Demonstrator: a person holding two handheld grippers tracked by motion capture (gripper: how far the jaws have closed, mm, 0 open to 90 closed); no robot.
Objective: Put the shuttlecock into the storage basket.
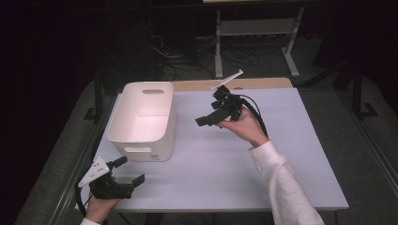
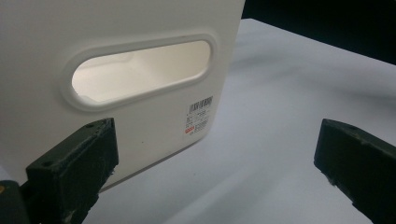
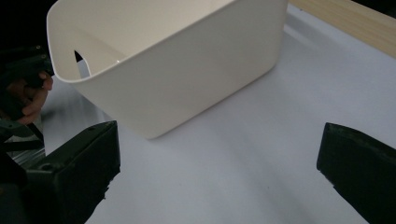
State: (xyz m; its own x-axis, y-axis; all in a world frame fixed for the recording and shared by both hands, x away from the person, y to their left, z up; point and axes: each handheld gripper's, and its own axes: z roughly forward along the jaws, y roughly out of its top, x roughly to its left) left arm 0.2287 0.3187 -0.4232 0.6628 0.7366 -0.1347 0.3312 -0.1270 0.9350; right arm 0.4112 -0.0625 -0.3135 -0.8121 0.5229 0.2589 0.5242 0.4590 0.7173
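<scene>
A white plastic bin stands on the left half of the table and looks empty inside. My left gripper is held low at the front left corner, just in front of the bin, open with nothing between its jaws. In the left gripper view the bin's near end wall with its handle slot is close ahead, and the left gripper is wide open. My right gripper is held above the table to the right of the bin, pointing toward it. Its own view shows the right gripper open and the bin's long side.
The white tabletop has a wooden strip along its far edge. A small label sits on the bin's end wall. Beyond the table are a white desk frame and cables on a dark floor. The hand holding the left gripper appears past the bin.
</scene>
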